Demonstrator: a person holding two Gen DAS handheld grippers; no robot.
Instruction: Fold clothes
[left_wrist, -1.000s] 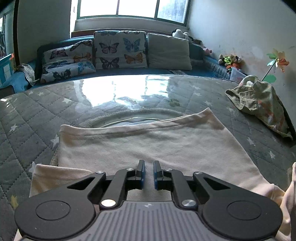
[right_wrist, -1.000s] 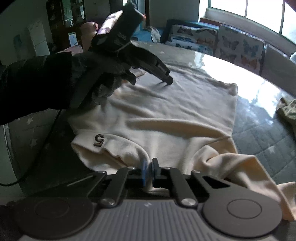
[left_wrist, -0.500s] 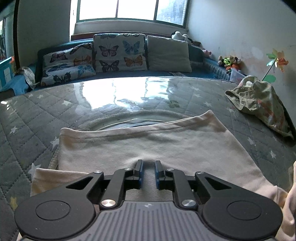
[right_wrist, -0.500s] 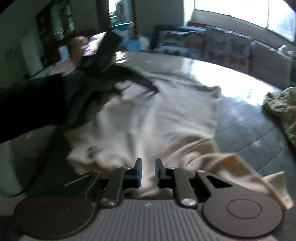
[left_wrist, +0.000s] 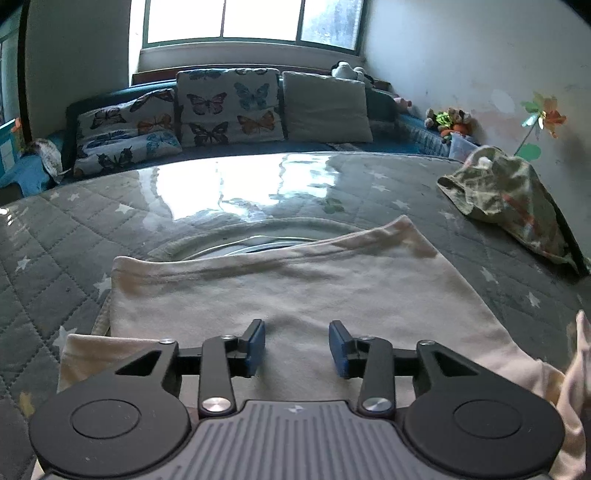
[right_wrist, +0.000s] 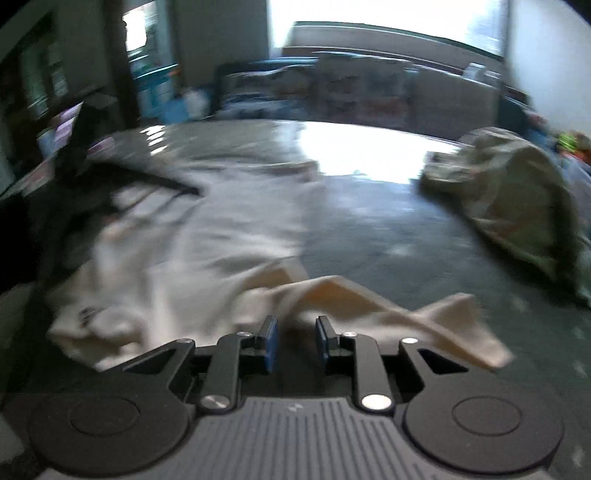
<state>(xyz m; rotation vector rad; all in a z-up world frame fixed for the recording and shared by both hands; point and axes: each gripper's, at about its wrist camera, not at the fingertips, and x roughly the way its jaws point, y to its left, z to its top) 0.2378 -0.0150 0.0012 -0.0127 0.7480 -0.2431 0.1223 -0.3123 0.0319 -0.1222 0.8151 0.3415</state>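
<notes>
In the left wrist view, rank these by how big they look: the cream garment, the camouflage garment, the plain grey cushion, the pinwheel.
1. Cream garment, though nearness to the camera inflates it.
2. Camouflage garment.
3. Plain grey cushion, close to the camouflage garment; unsure.
4. Pinwheel.

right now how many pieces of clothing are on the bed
2. A cream garment lies spread flat just ahead of the left gripper; a crumpled green patterned garment sits at the bed's far right edge by the wall. More may lie outside the views.
</notes>
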